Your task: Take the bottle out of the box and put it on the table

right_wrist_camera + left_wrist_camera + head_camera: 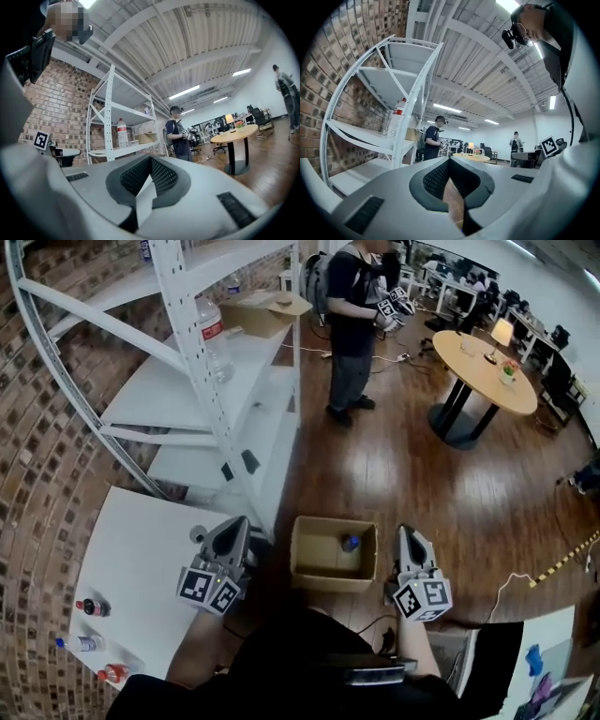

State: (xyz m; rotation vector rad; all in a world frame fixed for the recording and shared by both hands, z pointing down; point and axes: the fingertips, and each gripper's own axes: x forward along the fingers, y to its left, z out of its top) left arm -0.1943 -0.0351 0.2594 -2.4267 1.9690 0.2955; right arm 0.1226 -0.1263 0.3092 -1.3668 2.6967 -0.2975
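Note:
An open cardboard box (332, 557) stands on the wooden floor just in front of me. Inside it, near the far right, lies a bottle (350, 543) with a blue cap. My left gripper (236, 524) hovers left of the box, over the corner of the white table (141, 549). My right gripper (405, 532) hovers right of the box. In the left gripper view, the left gripper (450, 161) has its jaws together with nothing between them. In the right gripper view, the right gripper (150, 159) looks the same, pointing level across the room.
Three small bottles (92, 607) stand at the white table's near left. A white metal shelf rack (202, 381) holding a large water bottle (214, 334) rises behind the table. A person (352, 324) stands further off, beside a round wooden table (483, 371).

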